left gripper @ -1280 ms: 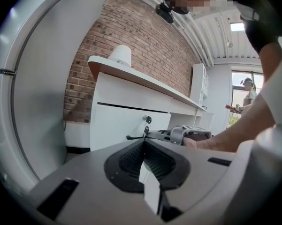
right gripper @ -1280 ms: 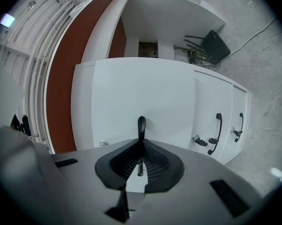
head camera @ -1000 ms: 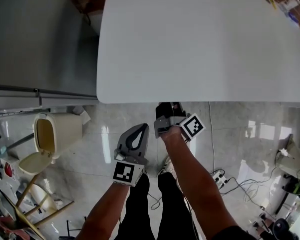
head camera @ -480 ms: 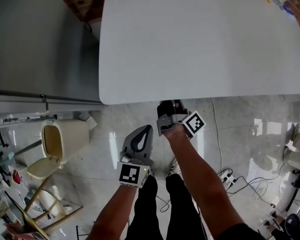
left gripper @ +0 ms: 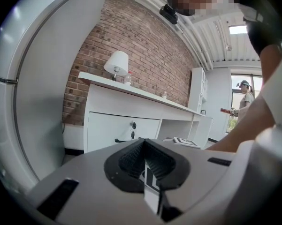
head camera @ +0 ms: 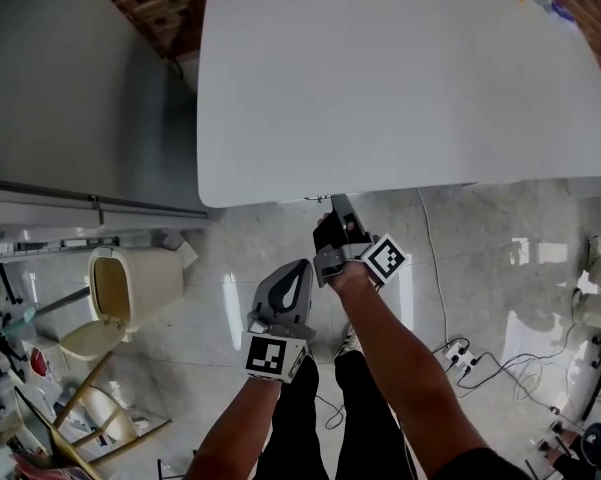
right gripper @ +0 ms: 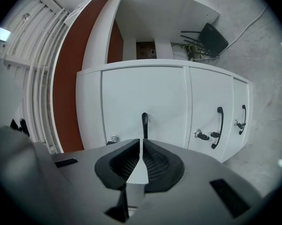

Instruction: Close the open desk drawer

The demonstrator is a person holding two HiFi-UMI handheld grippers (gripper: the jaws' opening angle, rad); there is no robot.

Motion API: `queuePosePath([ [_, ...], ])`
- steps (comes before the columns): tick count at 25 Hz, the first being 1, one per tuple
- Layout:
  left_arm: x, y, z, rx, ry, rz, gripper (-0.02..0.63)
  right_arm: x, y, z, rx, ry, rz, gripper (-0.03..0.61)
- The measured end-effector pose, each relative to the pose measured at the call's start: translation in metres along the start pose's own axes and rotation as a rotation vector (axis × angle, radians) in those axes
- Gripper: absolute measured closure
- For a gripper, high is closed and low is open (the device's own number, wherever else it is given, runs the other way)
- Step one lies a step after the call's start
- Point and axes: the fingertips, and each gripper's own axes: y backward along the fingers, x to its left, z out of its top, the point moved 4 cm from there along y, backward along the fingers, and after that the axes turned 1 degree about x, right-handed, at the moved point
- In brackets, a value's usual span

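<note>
The white desk (head camera: 400,78) fills the top of the head view, and its top hides the drawers from above. My right gripper (head camera: 337,204) is shut and points at the desk's front edge. In the right gripper view the shut jaws (right gripper: 141,142) sit just short of a white drawer front (right gripper: 143,97), in line with its black handle (right gripper: 144,122). I cannot tell how far this drawer stands out. My left gripper (head camera: 304,265) hangs lower and to the left, shut and empty. Past its tips (left gripper: 144,142) I see the desk's side drawer (left gripper: 117,128).
A cream bin (head camera: 130,283) with its lid open stands on the tiled floor at left. A grey cabinet (head camera: 70,98) is beside the desk. A power strip and cables (head camera: 458,354) lie at right. Two more drawer handles (right gripper: 219,126) show at right. A lamp (left gripper: 117,63) stands on the desktop.
The right gripper's jaws now show outside the desk's front edge; earlier they were mostly under it. The left gripper has dropped a little lower. The head view has shifted slightly.
</note>
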Motion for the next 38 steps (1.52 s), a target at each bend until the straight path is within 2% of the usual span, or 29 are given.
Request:
queuePosePath([
  [2, -0.002, 0.002, -0.001, 0.004, -0.022, -0.003, 0.606, 0.007, 0.011, -0.005, 0.025, 0.028, 0.008, 0.54],
  [5, -0.004, 0.005, 0.002, -0.003, -0.052, 0.0, 0.606, 0.025, 0.029, -0.019, 0.094, 0.133, 0.008, 0.54],
  [12, -0.013, 0.013, 0.019, 0.015, -0.093, -0.014, 0.606, 0.07, 0.075, -0.042, 0.263, 0.498, -0.049, 0.543],
  [16, -0.026, 0.029, 0.039, 0.03, -0.093, 0.003, 0.606, 0.113, 0.107, -0.047, 0.336, 0.688, -0.068, 0.543],
  [22, -0.04, 0.034, 0.08, 0.051, -0.061, 0.037, 0.606, 0.197, 0.123, -0.036, 0.446, 0.985, -0.012, 0.543],
  [25, -0.047, 0.044, 0.101, 0.046, -0.051, 0.041, 0.606, 0.24, 0.133, -0.035, 0.465, 1.109, 0.024, 0.542],
  [29, -0.069, 0.066, 0.14, 0.047, -0.079, 0.008, 0.606, 0.292, 0.154, -0.036, 0.455, 1.237, -0.035, 0.54],
  [31, -0.078, 0.075, 0.164, 0.03, -0.097, 0.001, 0.606, 0.316, 0.159, -0.035, 0.431, 1.267, -0.053, 0.54],
  [35, -0.094, 0.098, 0.204, 0.0, -0.107, -0.015, 0.606, 0.361, 0.165, -0.033, 0.366, 1.299, -0.033, 0.541],
  [38, -0.1, 0.109, 0.219, -0.006, -0.09, -0.037, 0.606, 0.384, 0.163, -0.034, 0.391, 1.36, -0.009, 0.541],
])
